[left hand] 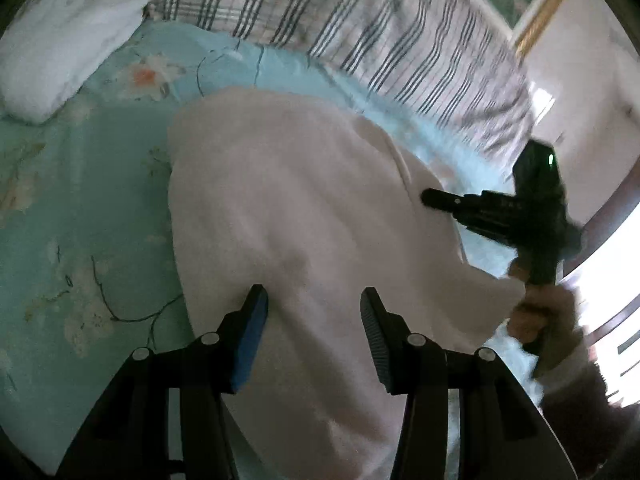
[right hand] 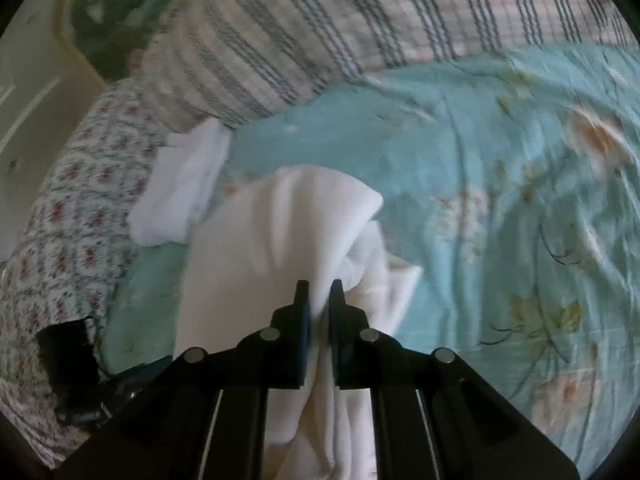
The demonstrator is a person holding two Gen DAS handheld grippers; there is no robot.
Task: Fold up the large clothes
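A large white garment lies spread on a light blue flowered bedsheet. My left gripper is open just above the garment's near part, with nothing between its fingers. My right gripper is shut on a bunched edge of the same white garment and holds it lifted off the sheet. The right gripper also shows in the left wrist view, at the garment's right edge, held by a hand.
A folded white cloth lies at the far left of the bed, also in the right wrist view. A plaid quilt is piled along the back. A small-flowered cover lies at the left. A window is at the right.
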